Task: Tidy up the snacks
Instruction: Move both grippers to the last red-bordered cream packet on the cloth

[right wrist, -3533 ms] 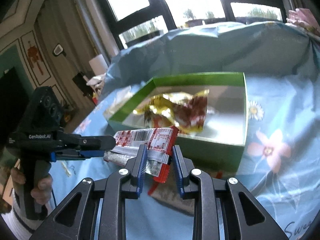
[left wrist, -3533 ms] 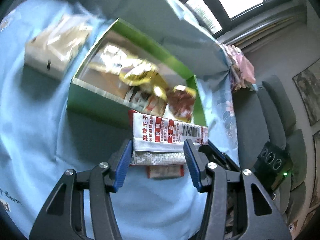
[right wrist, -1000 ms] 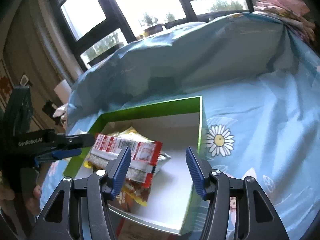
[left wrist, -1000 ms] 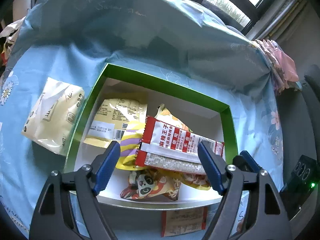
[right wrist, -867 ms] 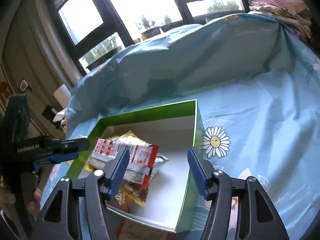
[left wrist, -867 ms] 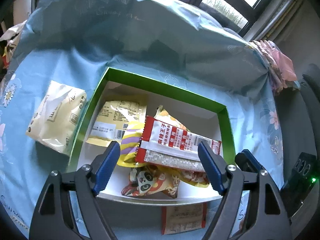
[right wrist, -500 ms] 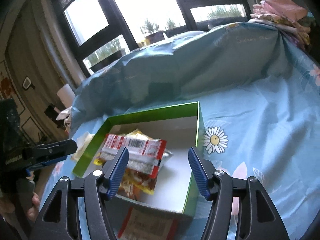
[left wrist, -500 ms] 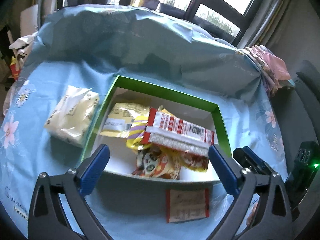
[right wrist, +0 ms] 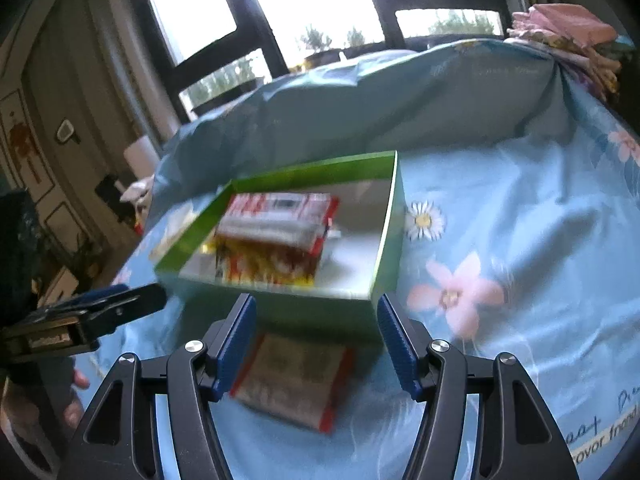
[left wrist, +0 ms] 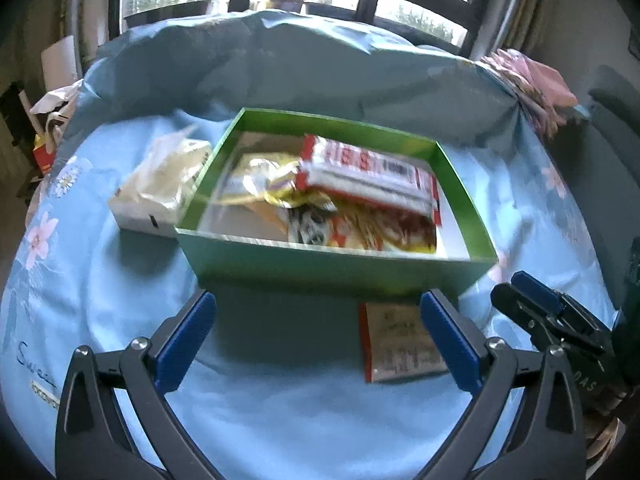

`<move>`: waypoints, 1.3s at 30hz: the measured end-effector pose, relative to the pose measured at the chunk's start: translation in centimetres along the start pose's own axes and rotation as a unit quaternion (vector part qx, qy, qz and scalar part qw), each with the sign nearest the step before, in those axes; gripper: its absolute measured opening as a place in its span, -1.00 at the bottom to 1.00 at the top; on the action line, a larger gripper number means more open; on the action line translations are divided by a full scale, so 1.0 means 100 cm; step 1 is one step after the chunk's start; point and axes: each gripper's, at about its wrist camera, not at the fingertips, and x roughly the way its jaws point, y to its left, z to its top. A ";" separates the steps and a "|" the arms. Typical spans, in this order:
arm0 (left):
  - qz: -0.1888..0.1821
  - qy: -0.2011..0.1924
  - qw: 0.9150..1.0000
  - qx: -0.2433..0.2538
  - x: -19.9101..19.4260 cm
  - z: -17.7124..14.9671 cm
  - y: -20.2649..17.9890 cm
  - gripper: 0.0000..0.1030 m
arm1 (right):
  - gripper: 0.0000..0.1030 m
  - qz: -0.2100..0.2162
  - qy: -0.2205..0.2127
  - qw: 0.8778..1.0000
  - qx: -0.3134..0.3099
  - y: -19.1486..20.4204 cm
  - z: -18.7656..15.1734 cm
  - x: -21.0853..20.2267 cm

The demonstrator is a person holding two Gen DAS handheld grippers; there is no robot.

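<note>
Left gripper (left wrist: pixel 316 334): jaws opening, nothing between them; right gripper (right wrist: pixel 314 344): jaws apart, empty. Small red-edged packet (left wrist: pixel 400 342) flat on blue cloth (left wrist: pixel 280 420), just before green box (left wrist: pixel 332 268). Red-and-white snack pack (left wrist: pixel 368 178) lies atop other snacks inside the box; pale bag (left wrist: pixel 160 184) beside its left wall.

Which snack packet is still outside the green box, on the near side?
The red-edged flat packet on the cloth in front of the box; the cream pack sits beside its left wall.

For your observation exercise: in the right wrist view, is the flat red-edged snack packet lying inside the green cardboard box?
No, the flat red-edged snack packet lies on the blue floral cloth outside the green cardboard box.
</note>
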 end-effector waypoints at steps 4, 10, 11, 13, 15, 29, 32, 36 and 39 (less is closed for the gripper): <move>-0.001 0.019 1.000 0.015 0.014 -0.006 -0.004 0.99 | 0.23 -0.019 0.026 0.999 0.000 -0.008 -0.017 0.006; 0.009 0.028 0.999 0.023 0.023 -0.011 -0.003 0.99 | 0.23 -0.032 0.055 0.998 -0.010 -0.010 -0.027 0.017; 0.008 0.029 0.999 0.021 0.023 -0.012 -0.002 0.99 | 0.23 -0.028 0.057 0.998 -0.013 -0.009 -0.028 0.018; 0.009 0.032 0.999 0.019 0.024 -0.013 -0.001 0.99 | 0.23 -0.025 0.065 0.997 -0.021 -0.006 -0.031 0.022; 0.012 0.032 0.999 0.021 0.025 -0.014 -0.002 0.99 | 0.23 -0.024 0.073 0.997 -0.029 -0.003 -0.034 0.025; 0.007 0.053 0.998 0.028 0.035 -0.018 -0.004 0.99 | 0.23 -0.017 0.099 0.994 -0.044 0.003 -0.040 0.036; 0.007 0.058 0.998 0.029 0.036 -0.018 -0.005 0.99 | 0.23 -0.016 0.100 0.994 -0.047 0.004 -0.041 0.036; 0.006 0.059 0.998 0.031 0.037 -0.017 -0.006 0.99 | 0.23 -0.015 0.101 0.994 -0.047 0.004 -0.040 0.036; 0.002 0.062 0.998 0.033 0.039 -0.018 -0.007 0.99 | 0.23 -0.015 0.101 0.994 -0.047 0.004 -0.040 0.036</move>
